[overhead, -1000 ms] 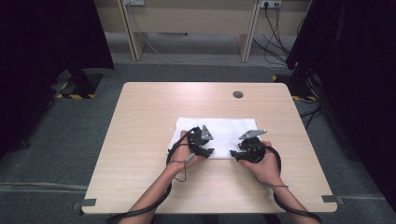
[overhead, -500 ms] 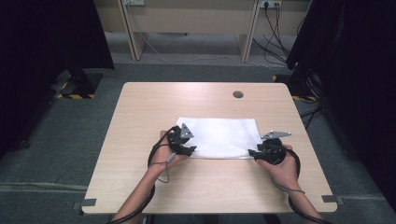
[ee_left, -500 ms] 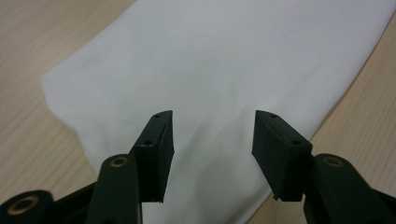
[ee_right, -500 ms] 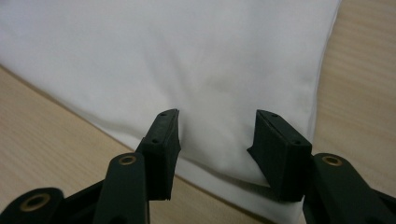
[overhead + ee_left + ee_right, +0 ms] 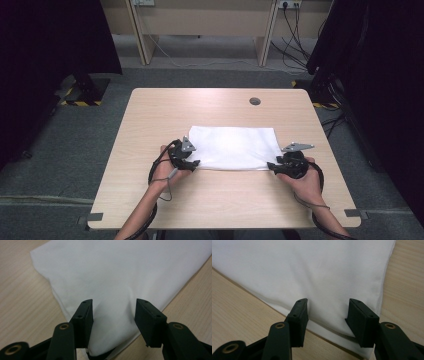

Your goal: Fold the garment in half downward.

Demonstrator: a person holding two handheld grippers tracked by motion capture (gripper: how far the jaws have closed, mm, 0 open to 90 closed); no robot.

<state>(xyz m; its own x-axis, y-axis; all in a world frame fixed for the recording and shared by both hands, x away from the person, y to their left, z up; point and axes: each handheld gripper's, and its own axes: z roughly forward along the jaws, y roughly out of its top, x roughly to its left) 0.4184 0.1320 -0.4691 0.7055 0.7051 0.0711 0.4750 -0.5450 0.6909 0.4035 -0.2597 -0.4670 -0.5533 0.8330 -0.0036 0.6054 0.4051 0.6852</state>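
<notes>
I hold my left gripper (image 5: 192,163) and right gripper (image 5: 273,166) low at the folded white cloth's (image 5: 232,147) near corners, jaws parted, astride its edge; right's just narrowed.

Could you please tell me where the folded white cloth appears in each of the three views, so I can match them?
High view: the folded white cloth lies mid-table, between the two grippers.
Left gripper view: it covers the upper middle and right, its near corner running between the black fingers.
Right gripper view: it spans the top, its near edge crossing between the fingers.
Shared landmark: the light wooden table bordering the cloth's near edge.
</notes>
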